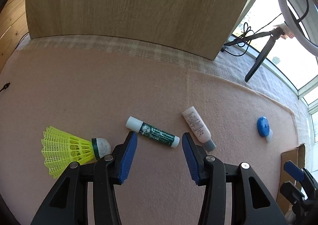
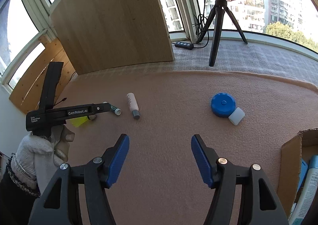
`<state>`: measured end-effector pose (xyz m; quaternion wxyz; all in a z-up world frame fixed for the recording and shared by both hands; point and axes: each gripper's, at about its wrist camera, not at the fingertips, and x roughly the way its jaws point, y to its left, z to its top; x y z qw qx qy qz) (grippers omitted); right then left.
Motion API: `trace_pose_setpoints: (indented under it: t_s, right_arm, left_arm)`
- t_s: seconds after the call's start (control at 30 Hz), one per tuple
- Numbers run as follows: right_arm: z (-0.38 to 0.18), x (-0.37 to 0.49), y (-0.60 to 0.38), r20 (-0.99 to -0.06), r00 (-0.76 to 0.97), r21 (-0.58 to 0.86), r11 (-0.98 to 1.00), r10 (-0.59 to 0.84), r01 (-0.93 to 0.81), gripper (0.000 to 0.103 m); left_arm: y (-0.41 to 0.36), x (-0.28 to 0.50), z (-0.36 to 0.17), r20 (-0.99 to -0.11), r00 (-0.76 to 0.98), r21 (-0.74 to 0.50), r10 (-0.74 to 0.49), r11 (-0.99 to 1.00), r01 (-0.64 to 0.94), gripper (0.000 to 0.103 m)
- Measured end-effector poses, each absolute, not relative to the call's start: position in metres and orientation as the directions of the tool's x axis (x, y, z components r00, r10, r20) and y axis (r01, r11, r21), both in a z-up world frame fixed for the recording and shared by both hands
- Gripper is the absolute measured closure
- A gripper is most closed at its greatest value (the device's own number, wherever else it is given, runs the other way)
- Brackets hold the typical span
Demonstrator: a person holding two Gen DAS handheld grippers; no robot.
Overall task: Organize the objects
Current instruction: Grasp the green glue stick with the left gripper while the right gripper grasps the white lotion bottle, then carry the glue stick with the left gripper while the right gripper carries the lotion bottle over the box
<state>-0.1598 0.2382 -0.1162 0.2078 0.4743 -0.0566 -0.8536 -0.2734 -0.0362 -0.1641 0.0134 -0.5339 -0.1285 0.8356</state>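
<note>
Left wrist view: the left gripper (image 1: pixel 159 140), jaws apart and empty, straddles the balm stick (image 1: pixel 152 134), which could roll away against a pad.

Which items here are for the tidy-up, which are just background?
Job: shuttlecock, lip balm, cream tube, blue disc, white cube, cardboard box.

Background: wood panel, tripod, ring light, power strip, pink mat.

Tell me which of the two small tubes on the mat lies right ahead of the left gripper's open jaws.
The green lip balm, white-capped; the pale pink tube lies off to its right.
</note>
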Motion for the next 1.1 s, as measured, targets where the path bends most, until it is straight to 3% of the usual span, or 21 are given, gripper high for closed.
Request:
trace_pose_setpoints:
  t_s: [0.37, 0.43, 0.6, 0.8, 0.97, 1.1]
  right_arm:
    - [-0.141, -0.203, 0.190, -0.813, -0.416, 0.281, -0.900, -0.407, 0.332, 0.042]
    - [-0.147, -0.210, 0.183, -0.820, -0.405, 0.279, -0.901, -0.404, 0.333, 0.042]
    - [-0.161, -0.228, 0.166, -0.833, -0.372, 0.297, -0.898, -0.410, 0.325, 0.045]
    - [-0.171, -0.250, 0.140, -0.852, -0.345, 0.274, -0.896, -0.395, 0.349, 0.059]
    - [-0.181, -0.255, 0.117, -0.873, -0.327, 0.225, -0.893, -0.362, 0.389, 0.063]
    - [-0.190, -0.254, 0.107, -0.889, -0.325, 0.176, -0.895, -0.323, 0.410, 0.082]
  left_arm:
    - [-0.027, -0.298, -0.194, -0.910, -0.403, -0.144, 0.097, -0.986, 0.088, 0.055]
    - [-0.023, -0.297, -0.194, -0.908, -0.411, -0.120, 0.085, -0.991, 0.060, 0.068]
    - [-0.026, -0.287, -0.195, -0.899, -0.428, -0.119, 0.097, -0.993, 0.025, 0.084]
    - [-0.030, -0.271, -0.197, -0.885, -0.442, -0.169, 0.142, -0.985, 0.021, 0.087]
    - [-0.031, -0.258, -0.198, -0.881, -0.443, -0.193, 0.167, -0.981, 0.013, 0.087]
    - [-0.029, -0.246, -0.198, -0.881, -0.433, -0.209, 0.188, -0.978, 0.001, 0.087]
